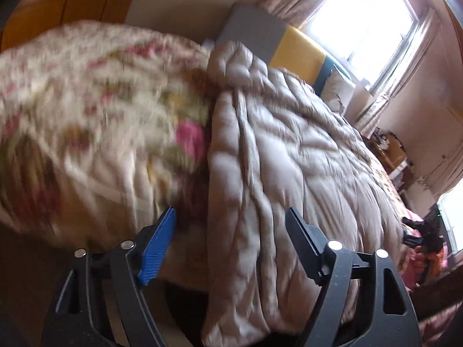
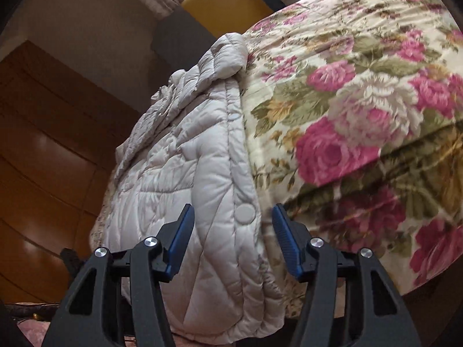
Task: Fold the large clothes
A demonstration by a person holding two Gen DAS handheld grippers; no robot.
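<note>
The floral bedspread (image 2: 361, 110) covers the bed, and on it lies the quilted beige jacket (image 2: 185, 179), which reaches the bed's near edge. The jacket seems already folded lengthwise (its snap placket runs along one long side), so I judge a crosswise fold is left. It looks puffy and soft. The right gripper (image 2: 233, 217) and the left gripper (image 1: 230, 215) are both spread wide, holding nothing.
</note>
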